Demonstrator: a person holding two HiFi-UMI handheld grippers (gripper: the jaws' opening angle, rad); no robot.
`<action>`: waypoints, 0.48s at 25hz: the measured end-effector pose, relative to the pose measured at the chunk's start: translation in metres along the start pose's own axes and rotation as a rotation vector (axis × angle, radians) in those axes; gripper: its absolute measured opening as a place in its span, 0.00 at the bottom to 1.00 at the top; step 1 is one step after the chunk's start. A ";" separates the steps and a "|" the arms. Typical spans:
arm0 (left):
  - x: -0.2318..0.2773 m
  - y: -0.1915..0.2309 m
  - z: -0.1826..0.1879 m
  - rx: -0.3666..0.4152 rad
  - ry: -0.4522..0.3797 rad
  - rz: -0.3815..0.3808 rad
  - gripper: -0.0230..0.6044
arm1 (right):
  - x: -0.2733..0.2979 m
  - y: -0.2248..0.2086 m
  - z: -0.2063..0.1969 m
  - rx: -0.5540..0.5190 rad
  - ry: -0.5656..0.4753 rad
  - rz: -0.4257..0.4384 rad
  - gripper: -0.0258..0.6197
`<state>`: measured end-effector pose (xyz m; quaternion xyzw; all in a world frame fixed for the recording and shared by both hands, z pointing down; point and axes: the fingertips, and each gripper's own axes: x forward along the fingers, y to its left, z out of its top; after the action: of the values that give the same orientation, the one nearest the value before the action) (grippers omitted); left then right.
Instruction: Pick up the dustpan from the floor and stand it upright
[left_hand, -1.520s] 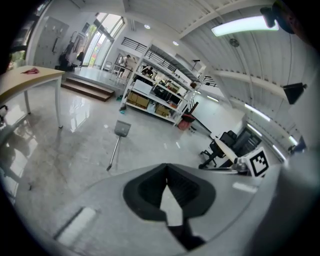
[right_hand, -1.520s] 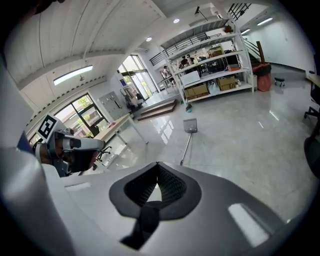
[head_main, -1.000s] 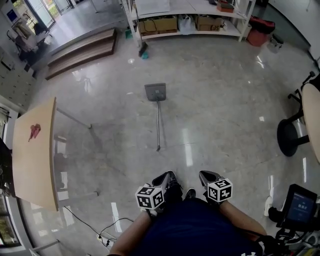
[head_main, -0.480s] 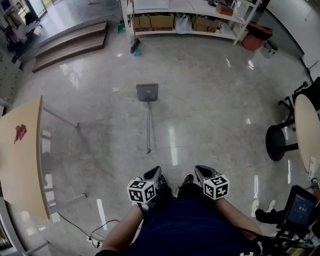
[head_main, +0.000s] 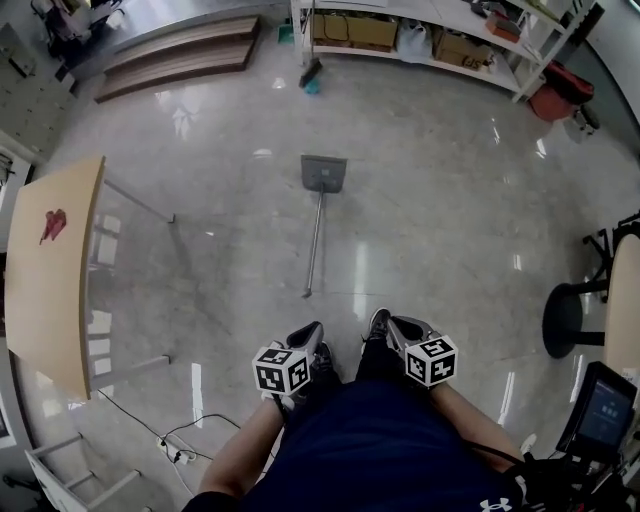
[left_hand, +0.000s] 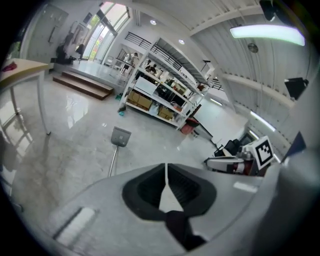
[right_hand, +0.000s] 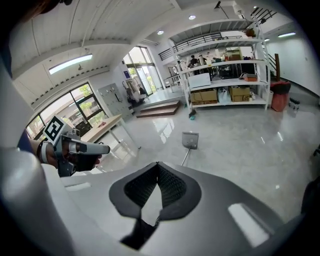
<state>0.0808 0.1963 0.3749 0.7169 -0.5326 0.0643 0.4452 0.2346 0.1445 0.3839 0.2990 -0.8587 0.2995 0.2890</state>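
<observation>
Polished stone floor (head_main: 440, 230) carries a grey long-handled metal dustpan (head_main: 325, 173), lying flat: probably light, rigid, slippery. Grasp the thin handle (head_main: 314, 245). Left gripper (head_main: 305, 336) and right gripper (head_main: 392, 328): jaws together, empty.

A grey, long-handled metal dustpan (head_main: 324, 172) lies flat on the polished stone floor (head_main: 450, 200), ahead of the left gripper (head_main: 306, 335) and the right gripper (head_main: 400, 328), with its handle end nearest them. A pale wooden table (head_main: 50, 270) stands off to the left gripper's left. White metal shelving (head_main: 420, 30) stands far beyond the dustpan. A black round stool base (head_main: 563, 320) sits right of the right gripper.
</observation>
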 end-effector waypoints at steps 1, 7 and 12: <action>0.003 -0.002 0.005 -0.007 -0.008 0.017 0.06 | 0.004 -0.005 0.008 -0.013 0.004 0.018 0.06; 0.034 -0.033 0.026 -0.044 -0.039 0.094 0.07 | 0.014 -0.040 0.049 -0.093 0.042 0.126 0.06; 0.063 -0.049 0.034 -0.001 -0.079 0.173 0.07 | 0.014 -0.080 0.061 -0.144 0.071 0.167 0.06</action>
<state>0.1350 0.1296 0.3630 0.6699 -0.6099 0.0739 0.4169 0.2604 0.0462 0.3808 0.1942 -0.8891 0.2706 0.3140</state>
